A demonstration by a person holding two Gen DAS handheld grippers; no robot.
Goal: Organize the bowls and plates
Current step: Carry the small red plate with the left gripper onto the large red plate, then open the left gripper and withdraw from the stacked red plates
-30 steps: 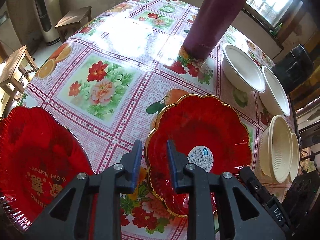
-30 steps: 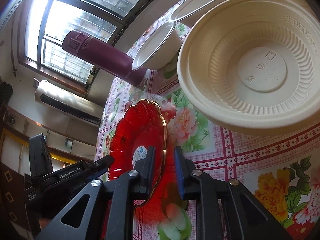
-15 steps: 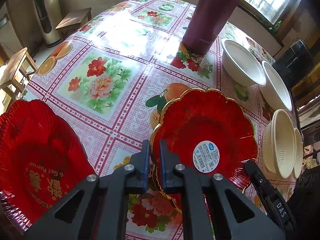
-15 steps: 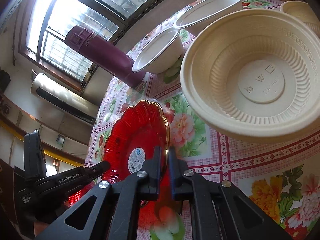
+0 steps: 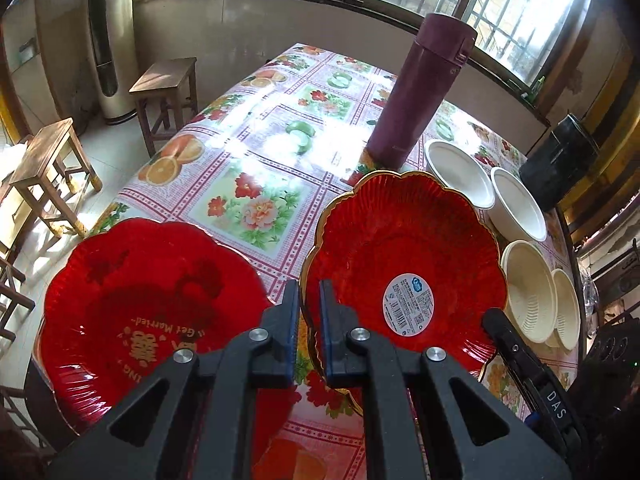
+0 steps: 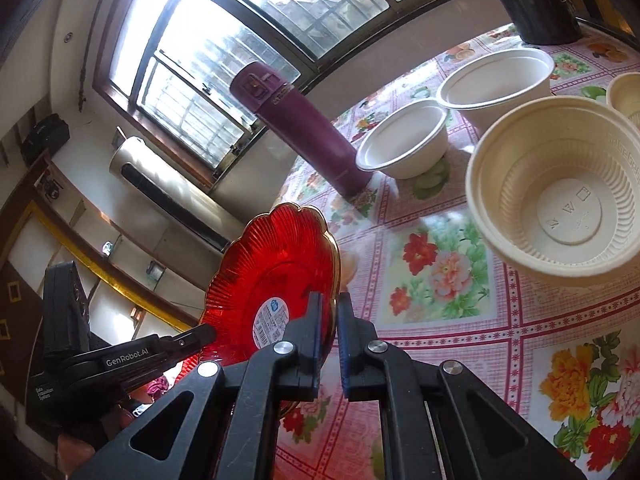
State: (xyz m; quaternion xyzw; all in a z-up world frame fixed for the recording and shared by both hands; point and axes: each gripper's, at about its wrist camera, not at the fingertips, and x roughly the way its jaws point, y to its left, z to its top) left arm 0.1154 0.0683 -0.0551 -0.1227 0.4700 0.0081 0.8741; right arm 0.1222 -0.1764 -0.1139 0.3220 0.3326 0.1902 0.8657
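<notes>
Over the near edge of the tabletop (image 5: 256, 184): I see both of my grippers on one red plate with a gold scalloped rim (image 5: 404, 256), tilted up clear of the flowered cloth.
Left gripper (image 5: 309, 300): jaws pinch the plate's near-left rim, with only a thin gap showing around it.
Right gripper (image 6: 328, 312): jaws nip the opposite rim of the same plate (image 6: 276, 276); its round white sticker faces my left camera.
Second red plate (image 5: 148, 312): lies at the near left corner, gold lettering up, just beside the lifted one.
White bowls (image 5: 460, 174): two sit side by side by the right edge.
Cream ribbed bowls (image 5: 528, 292): two more, nearer me along that right edge, apart from the white pair.
Purple flask (image 5: 420, 88): stands upright mid-tabletop, just beside the nearer white bowl.
</notes>
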